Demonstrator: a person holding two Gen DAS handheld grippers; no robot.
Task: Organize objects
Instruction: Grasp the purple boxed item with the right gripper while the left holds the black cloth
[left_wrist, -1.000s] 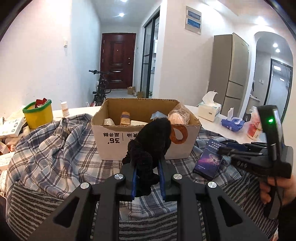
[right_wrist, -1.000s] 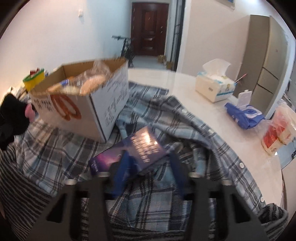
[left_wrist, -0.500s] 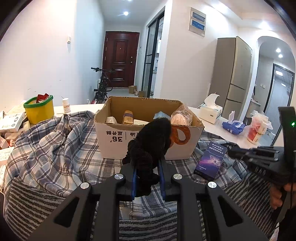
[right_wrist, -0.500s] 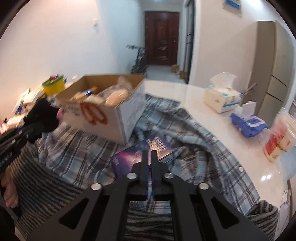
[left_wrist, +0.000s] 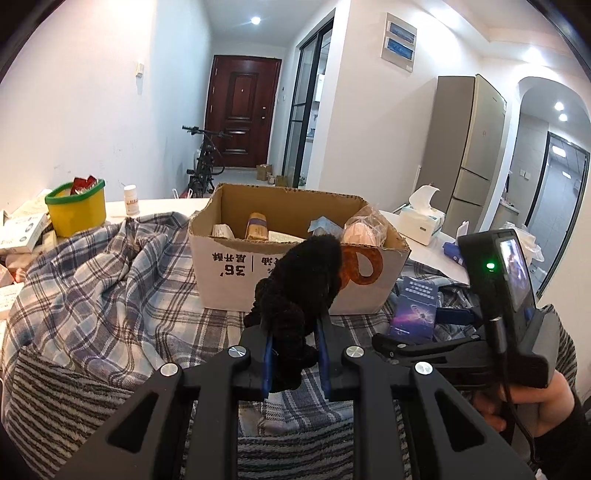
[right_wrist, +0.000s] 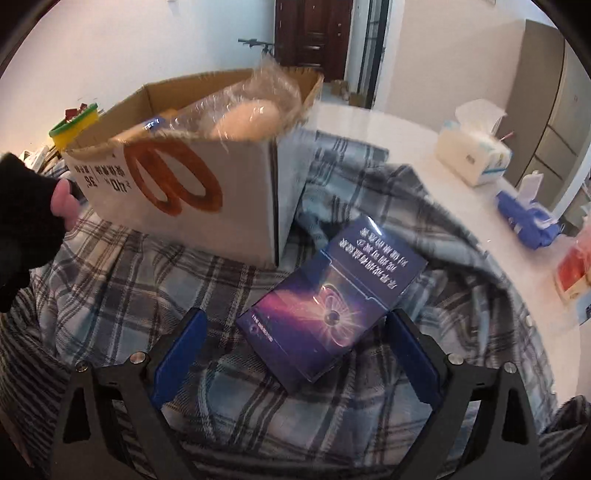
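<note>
**Purple box between R fingers, long axis skewed to 1 o'clock**

R gripper (right_wrist: 295, 350) spread wide, blue pads either side of purple box (right_wrist: 332, 302), not touching it. Box flat on plaid cloth (right_wrist: 406, 206), just ahead of fingertips at 12 o'clock, tipped a bit toward 1. Long axis runs roughly 7-to-1, so not square to the fingers; near corner sits closer to R-side pad. Prob. needs slight wrist twist before closing, else pinch lands on corners. Cardboard carton (right_wrist: 207, 177) at 11 o'clock from box, near, not touching as far as can tell.

L gripper (left_wrist: 293, 354) clamped on black fuzzy item (left_wrist: 299, 291), held up in front of carton at 12 o'clock. L busy, so R clearly nearer and the one free for the box.

View diffs: L wrist cam shows carton interior (small packets, wrapped bun-like thing) plus R tool at 3 o'clock with box just beyond; box orientation hard to read there. R wrist cam gives box angle and pad gap, but carton contents mostly hidden behind plastic wrap; L gripper's fingers out of frame, only gloved hand (right_wrist: 26, 229) at 9 o'clock.
</note>
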